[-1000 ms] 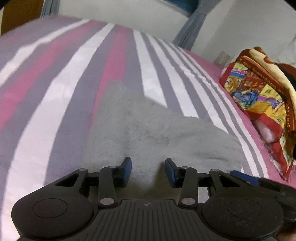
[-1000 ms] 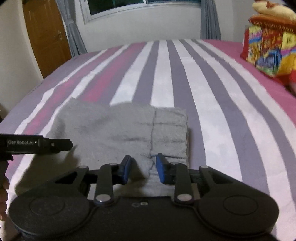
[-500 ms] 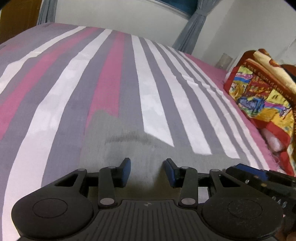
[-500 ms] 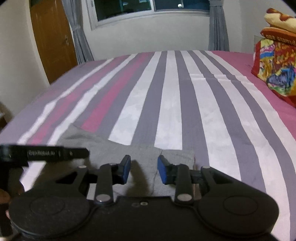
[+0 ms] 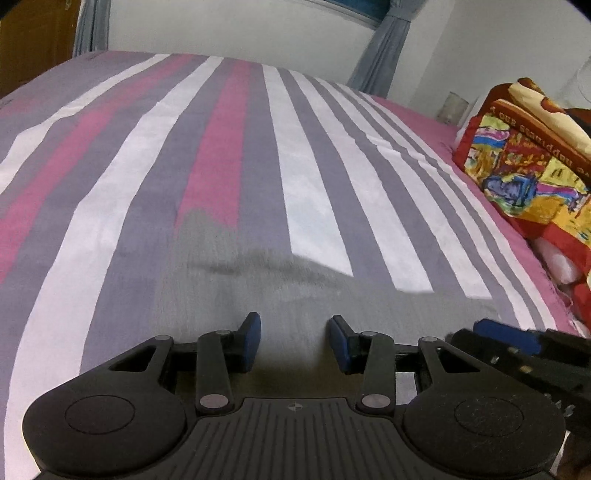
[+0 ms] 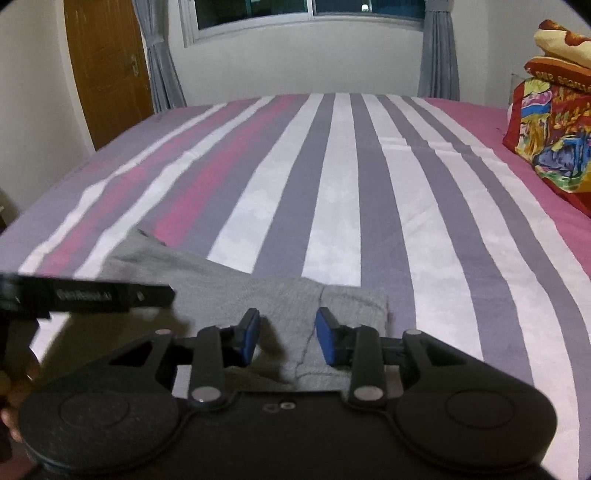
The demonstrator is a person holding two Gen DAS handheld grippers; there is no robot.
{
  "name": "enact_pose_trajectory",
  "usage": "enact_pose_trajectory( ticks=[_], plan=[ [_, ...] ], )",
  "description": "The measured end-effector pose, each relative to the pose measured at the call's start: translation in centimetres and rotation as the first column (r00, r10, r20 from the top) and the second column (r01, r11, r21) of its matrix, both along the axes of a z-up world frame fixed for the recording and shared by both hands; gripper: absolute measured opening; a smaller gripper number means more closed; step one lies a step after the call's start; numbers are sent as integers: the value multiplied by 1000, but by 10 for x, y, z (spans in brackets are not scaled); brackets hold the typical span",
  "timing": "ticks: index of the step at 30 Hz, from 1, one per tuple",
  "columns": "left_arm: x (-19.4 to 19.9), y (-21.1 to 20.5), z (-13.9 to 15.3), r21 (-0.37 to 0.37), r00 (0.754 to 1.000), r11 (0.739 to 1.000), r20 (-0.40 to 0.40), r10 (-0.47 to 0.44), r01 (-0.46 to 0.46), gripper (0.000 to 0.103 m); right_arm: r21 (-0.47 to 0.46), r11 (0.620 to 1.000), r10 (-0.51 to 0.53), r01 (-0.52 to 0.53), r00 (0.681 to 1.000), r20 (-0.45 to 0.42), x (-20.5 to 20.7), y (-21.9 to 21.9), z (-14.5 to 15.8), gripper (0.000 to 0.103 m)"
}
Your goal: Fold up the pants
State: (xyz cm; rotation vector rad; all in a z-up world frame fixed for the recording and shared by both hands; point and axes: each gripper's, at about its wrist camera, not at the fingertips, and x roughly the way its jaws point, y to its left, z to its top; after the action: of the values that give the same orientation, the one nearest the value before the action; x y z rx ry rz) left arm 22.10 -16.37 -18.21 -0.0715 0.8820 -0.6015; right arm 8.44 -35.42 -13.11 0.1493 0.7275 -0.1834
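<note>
Grey pants (image 5: 258,295) lie folded into a flat stack on the striped bed sheet (image 5: 314,184). My left gripper (image 5: 295,339) hovers over their near part, jaws open, nothing between the blue pads. The right wrist view shows the folded pants (image 6: 221,280) with a seam running down their right part. There my right gripper (image 6: 286,336) stands open above that seam, gripping no cloth. The right gripper's finger (image 5: 517,343) pokes in at the left view's lower right. The left gripper's black body (image 6: 92,295) crosses the right view's left edge, held by a hand (image 6: 14,387).
A pile of colourful folded bedding (image 6: 550,140) sits on the bed's right side, also seen as the bright pile (image 5: 524,166). Beyond the bed are a wall, a window (image 6: 306,14) with grey curtains and a wooden door (image 6: 107,66) at left.
Both grippers have drawn back toward the bed's near edge. The pants now sit lower in each view, with less of them showing. The right jaws stand slightly wider.
</note>
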Motion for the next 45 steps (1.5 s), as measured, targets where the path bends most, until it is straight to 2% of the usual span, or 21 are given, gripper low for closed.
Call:
enact_pose_trajectory(
  ticks=[5, 11, 16, 20, 22, 24, 26, 29, 31, 35, 39, 42, 45],
  plan=[
    [-29, 14, 1, 1, 1000, 1000, -4, -6, 6, 42, 6, 1000, 11, -11, 1000, 29, -34, 11, 8, 34],
    [-63, 26, 2, 18, 1000, 1000, 13, -23, 23, 42, -26, 1000, 16, -17, 1000, -3, -63, 17, -6, 35],
    [-88, 39, 8, 19, 999, 999, 24, -47, 47, 42, -15, 1000, 26, -26, 1000, -5, -76, 15, 3, 37],
    [-100, 55, 21, -4, 999, 999, 34, -36, 36, 43, 30, 999, 14, -15, 1000, 22, -86, 11, 12, 45],
    [-101, 62, 28, -11, 999, 1000, 42, -24, 24, 48, 46, 999, 10, -12, 1000, 28, -90, 10, 14, 52],
    [-101, 70, 34, -21, 999, 1000, 51, -10, 11, 69, 53, 999, -2, 0, 999, 33, -93, 7, 16, 60],
    [-100, 77, 39, -18, 998, 1000, 64, 20, -19, 77, 79, 997, -17, 15, 999, 27, -94, 1, 15, 65],
    [-88, 92, 38, -42, 999, 998, 26, 48, -47, 78, 153, 987, -42, 40, 999, 7, -96, -13, 10, 65],
    [-79, 101, 31, -56, 998, 996, -12, 67, -67, 78, 215, 975, -48, 50, 999, -14, -96, -23, 4, 65],
    [-62, 116, 7, -118, 988, 990, -143, 63, -80, 78, 358, 932, -48, 62, 998, -47, -93, -44, -8, 73],
    [-51, 129, -17, -178, 967, 977, -242, 76, -121, 78, 520, 850, -48, 84, 995, -82, -90, -65, -25, 74],
    [-46, 129, -38, -209, 950, 972, -311, 38, -108, 78, 596, 799, -30, 83, 995, -97, -88, -78, -36, 77],
    [-45, 129, -52, -257, 941, 962, -339, -1, -91, 77, 673, 735, -17, 84, 994, -104, -85, -89, -52, 82]
  ],
)
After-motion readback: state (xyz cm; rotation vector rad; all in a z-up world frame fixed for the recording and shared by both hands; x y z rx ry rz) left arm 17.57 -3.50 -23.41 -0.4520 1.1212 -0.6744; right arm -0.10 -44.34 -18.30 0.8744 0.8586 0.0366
